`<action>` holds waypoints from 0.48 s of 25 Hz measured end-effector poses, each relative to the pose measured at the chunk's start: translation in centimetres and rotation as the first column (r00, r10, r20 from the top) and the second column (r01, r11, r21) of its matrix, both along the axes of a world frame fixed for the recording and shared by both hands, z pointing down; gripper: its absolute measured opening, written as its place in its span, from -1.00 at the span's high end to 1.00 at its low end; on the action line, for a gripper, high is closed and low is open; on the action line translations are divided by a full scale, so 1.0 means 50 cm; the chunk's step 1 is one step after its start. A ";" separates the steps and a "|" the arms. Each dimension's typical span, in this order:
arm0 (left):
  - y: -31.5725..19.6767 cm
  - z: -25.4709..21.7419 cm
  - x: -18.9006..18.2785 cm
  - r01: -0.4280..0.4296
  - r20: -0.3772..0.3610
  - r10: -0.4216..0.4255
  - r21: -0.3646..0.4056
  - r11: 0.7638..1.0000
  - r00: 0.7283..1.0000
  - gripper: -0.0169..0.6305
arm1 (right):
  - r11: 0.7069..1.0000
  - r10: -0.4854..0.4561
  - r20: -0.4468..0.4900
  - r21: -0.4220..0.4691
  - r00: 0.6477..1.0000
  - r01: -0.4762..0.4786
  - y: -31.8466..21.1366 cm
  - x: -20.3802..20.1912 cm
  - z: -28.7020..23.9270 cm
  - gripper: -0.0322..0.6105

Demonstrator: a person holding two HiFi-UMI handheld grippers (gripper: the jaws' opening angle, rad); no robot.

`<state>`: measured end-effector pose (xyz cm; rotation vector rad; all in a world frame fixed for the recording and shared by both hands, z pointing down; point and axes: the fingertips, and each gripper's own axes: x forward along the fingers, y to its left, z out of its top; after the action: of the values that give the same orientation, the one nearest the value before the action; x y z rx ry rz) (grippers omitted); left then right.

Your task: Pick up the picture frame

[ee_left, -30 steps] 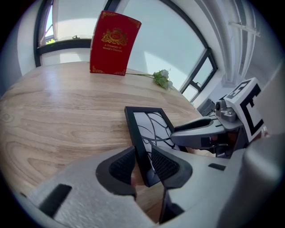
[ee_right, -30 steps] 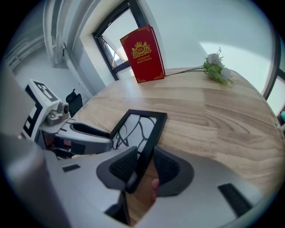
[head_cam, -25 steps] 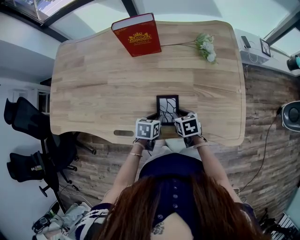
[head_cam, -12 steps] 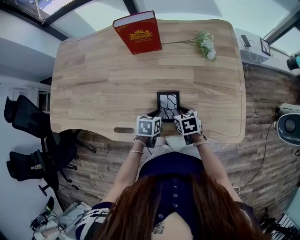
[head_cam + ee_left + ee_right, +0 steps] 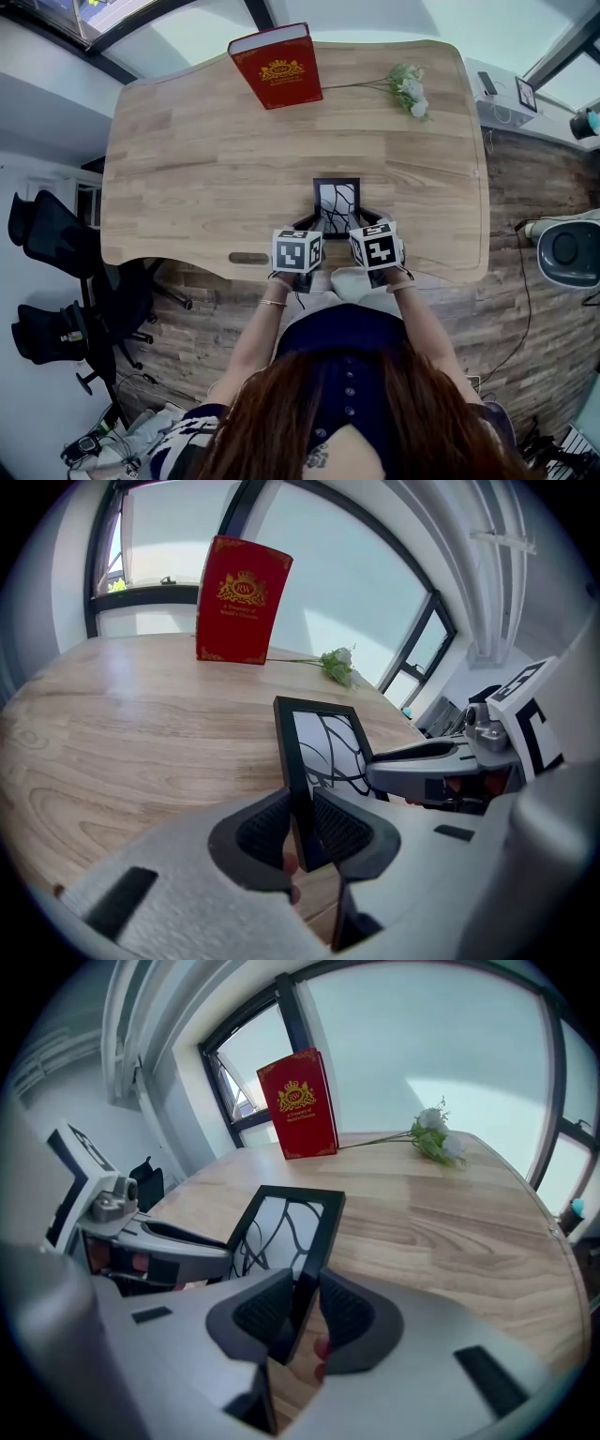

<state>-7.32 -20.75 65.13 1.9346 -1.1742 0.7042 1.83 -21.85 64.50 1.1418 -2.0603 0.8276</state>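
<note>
Left gripper (image 5: 302, 829) fingers just closing, clamping picture frame (image 5: 328, 738) left edge; right gripper (image 5: 302, 1309) fingers gripping right edge, near table (image 5: 187, 169) front.

Gilt "RW" on the red book (image 5: 243, 600)

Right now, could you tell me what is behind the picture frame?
Bare table, then a red book standing at the far edge and white flowers lying right of it. The frame hides its own back, any stand, and the table strip just behind it.
</note>
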 end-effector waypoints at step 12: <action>0.007 -0.060 0.004 -0.010 -0.008 0.010 0.086 0.996 1.000 0.67 | 0.995 0.030 0.012 0.091 0.999 -0.031 0.010 0.006 -0.062 0.62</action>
<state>-7.14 -20.42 62.14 2.0137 -1.2081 0.6600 2.15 -21.35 61.40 1.2236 -2.1128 0.7624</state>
